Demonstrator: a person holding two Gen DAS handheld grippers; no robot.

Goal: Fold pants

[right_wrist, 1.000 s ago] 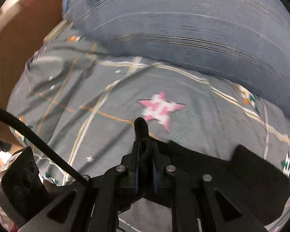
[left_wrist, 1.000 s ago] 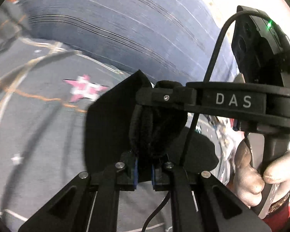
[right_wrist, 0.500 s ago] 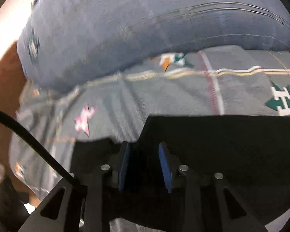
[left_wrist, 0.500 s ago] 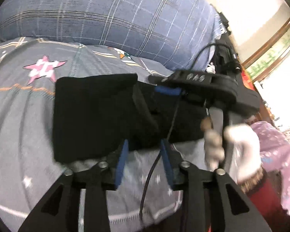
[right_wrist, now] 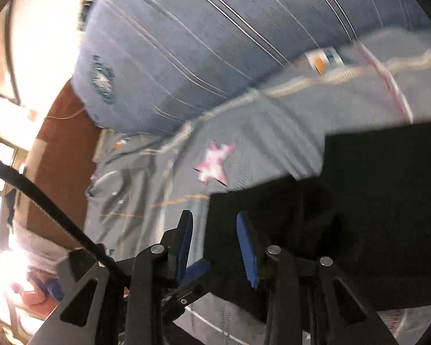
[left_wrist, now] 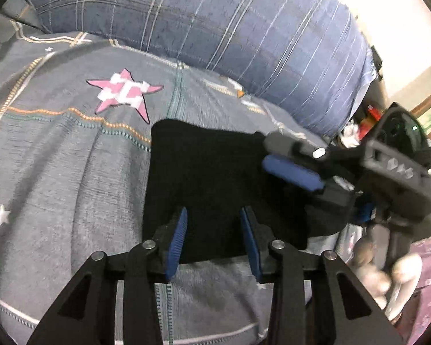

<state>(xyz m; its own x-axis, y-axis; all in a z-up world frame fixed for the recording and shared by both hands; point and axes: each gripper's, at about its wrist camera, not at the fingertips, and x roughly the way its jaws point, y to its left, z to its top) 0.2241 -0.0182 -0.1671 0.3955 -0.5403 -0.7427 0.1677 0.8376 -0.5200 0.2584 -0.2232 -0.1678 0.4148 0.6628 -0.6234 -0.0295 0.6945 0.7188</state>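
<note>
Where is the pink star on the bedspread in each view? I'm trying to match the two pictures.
Left wrist view: pink star, upper left, left of the black pants.
Right wrist view: pink star, centre, blurred, left of the black pants.
Shared landmark: blue plaid pillow.

A: State of the left gripper?
B: Lower centre of the left view. Its jaws have just been opening; the blue pads stand apart and press on nothing.

A: And the right gripper?
B: Lower centre of its own view. Its jaws have also just been opening, with the pads clear. In the left view it enters from the right edge, tilted, one blue pad facing up.

A: Hands?
B: One hand, lower right of the left view, grips the right gripper's handle.
</note>
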